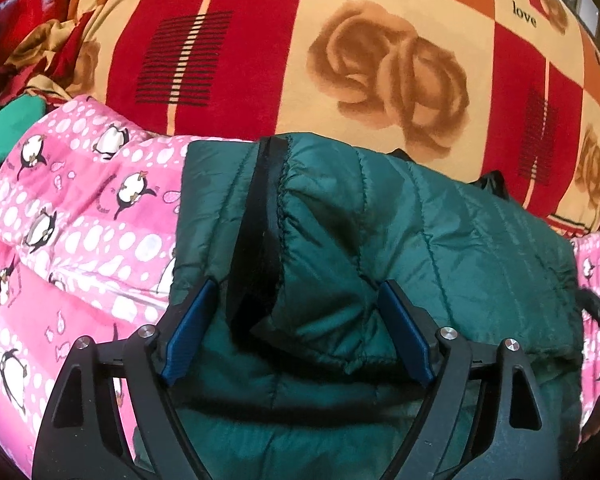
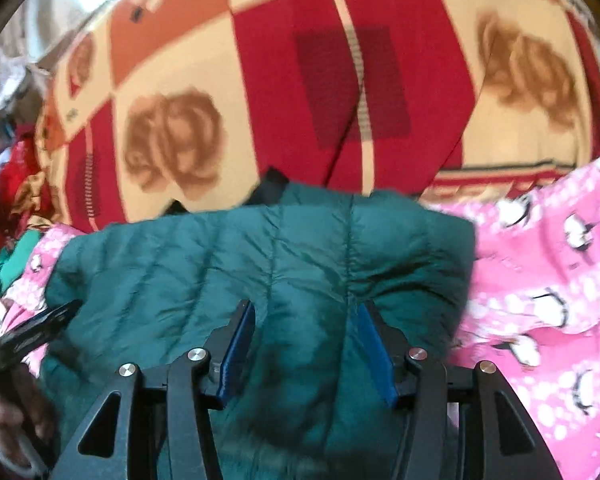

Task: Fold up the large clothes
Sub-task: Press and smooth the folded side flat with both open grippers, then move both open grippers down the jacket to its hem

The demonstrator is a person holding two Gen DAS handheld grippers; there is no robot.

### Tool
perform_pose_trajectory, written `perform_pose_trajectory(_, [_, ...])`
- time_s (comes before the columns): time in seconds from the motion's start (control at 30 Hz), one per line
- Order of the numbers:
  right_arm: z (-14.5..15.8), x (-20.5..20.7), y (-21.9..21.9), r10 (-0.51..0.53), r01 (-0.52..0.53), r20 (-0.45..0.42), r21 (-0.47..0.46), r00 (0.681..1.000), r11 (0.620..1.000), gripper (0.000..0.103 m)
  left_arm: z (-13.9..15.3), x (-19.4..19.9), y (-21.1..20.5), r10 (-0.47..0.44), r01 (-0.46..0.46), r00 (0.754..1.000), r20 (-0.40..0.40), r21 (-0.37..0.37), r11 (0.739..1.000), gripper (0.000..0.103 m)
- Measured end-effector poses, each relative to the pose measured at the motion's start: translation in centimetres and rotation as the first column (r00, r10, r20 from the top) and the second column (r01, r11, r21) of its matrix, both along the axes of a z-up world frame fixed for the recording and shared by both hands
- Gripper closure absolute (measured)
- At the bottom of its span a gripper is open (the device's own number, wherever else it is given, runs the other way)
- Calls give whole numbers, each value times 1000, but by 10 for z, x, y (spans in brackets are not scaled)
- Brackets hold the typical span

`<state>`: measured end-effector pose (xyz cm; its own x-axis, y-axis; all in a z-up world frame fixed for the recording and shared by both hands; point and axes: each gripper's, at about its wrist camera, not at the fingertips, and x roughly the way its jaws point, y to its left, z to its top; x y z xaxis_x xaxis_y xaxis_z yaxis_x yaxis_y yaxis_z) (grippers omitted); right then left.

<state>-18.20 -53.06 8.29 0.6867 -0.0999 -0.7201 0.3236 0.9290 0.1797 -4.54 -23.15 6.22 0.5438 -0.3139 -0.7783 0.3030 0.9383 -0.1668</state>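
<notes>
The green quilted jacket (image 1: 380, 240) lies folded into a compact block on the pink penguin-print blanket (image 1: 80, 216), with the red and cream rose-patterned blanket (image 1: 300, 60) spread beyond it. A black zipper strip (image 1: 266, 216) runs down the jacket's upper layer, and a loose flap of that layer ends just ahead of my left fingers. My left gripper (image 1: 298, 326) points down over the near part of the jacket; its jaws stand wide apart, the blue pads (image 1: 406, 336) clear of the fabric on both sides, so nothing is held. In the right wrist view, which is blurred, my right gripper (image 2: 306, 350) sits over the same jacket (image 2: 260, 256) from the other side. Its jaws are about half apart, with green fabric bulging up between the blue pads (image 2: 240, 352); I cannot tell whether the pads press on the fabric or merely straddle it. The pink blanket (image 2: 540, 280) extends to the right of the jacket. At the left edge of this view, the black frame of my left gripper (image 2: 32, 332) shows beside the jacket's edge, with a hand (image 2: 16, 420) beneath it.
</notes>
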Motion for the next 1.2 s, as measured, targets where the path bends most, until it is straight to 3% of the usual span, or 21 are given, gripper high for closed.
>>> perform_pose_trajectory(0.07, [0, -11, 6, 6, -6, -9, -20, 1000, 1000, 52, 4, -6, 3, 10, -10, 1000, 0, -2, 1000, 19])
perform_pose_trajectory(0.17, [-27, -13, 4, 15, -17, -100, -16, 995, 1000, 51, 11, -17, 4, 24, -24, 1000, -7, 23, 999, 19])
perform_pose_trajectory(0.23, [-37, -9, 5, 22, -24, -97, -19, 995, 1000, 51, 18, -26, 9, 30, -30, 999, -20, 31, 999, 19])
perform_pose_trajectory(0.33, [-24, -15, 12, 17, -22, -88, -50, 996, 999, 51, 26, -47, 23, 43, -42, 999, -21, 50, 998, 19])
perform_pose_trajectory(0.57, [13, -71, 37, 63, -63, -42, -2, 997, 998, 51, 39, -91, 47, 40, -38, 999, -11, 96, 995, 19])
perform_pose_trajectory(0.73, [6, -110, 52, 88, -84, -69, 58, 994, 995, 51, 43, -124, 64, 38, -38, 999, 1, 100, 994, 19])
perform_pose_trajectory(1.13, [-13, -174, 77, 56, -52, -127, 31, 990, 998, 51, 39, -175, 87, 37, -38, 999, 11, 118, 992, 19])
perform_pose_trajectory(1.2, [-13, -180, 83, 43, -42, -130, 12, 991, 999, 46, 42, -183, 90, 35, -38, 999, 28, 121, 992, 19])
